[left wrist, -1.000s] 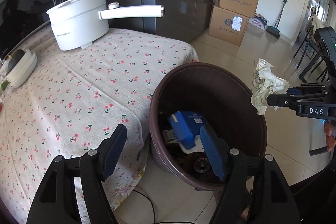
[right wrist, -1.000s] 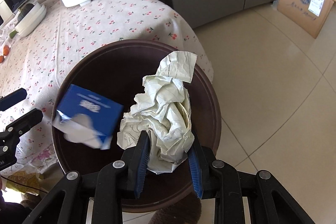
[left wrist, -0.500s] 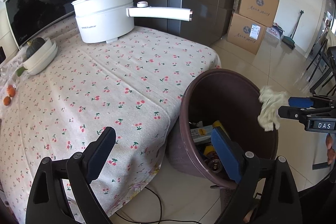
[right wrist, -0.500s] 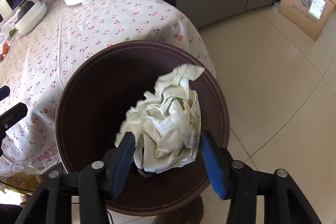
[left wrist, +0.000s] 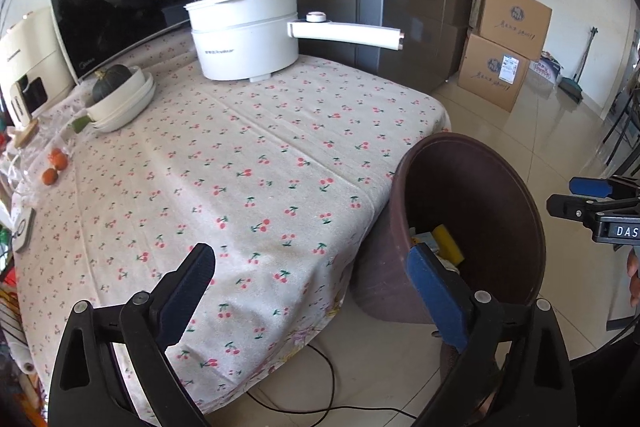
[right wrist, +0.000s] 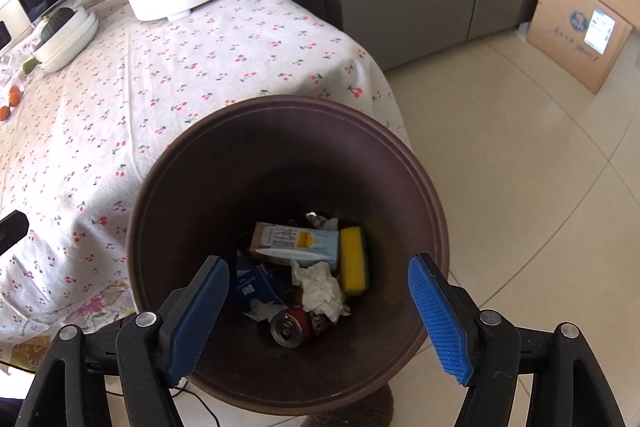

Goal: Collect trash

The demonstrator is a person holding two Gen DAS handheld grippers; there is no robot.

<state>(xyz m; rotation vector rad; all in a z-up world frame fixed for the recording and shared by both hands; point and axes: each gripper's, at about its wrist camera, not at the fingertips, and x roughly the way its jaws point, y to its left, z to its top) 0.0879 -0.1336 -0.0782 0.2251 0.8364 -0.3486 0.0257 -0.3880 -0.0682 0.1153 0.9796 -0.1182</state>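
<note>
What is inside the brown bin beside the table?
The bin holds a drink carton, a yellow sponge, crumpled paper, a blue box and a can. Whatever lies under that pile is covered.

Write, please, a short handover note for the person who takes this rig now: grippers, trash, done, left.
Left gripper: jaws opening, nothing between them, above the table edge.
Right gripper: jaws opening, empty, over the brown bin.
In the bin: crumpled paper, blue box, carton, yellow sponge, can.
Done: these pieces are binned.
Left: no loose trash shows on the cherry tablecloth; check outside the views.
</note>
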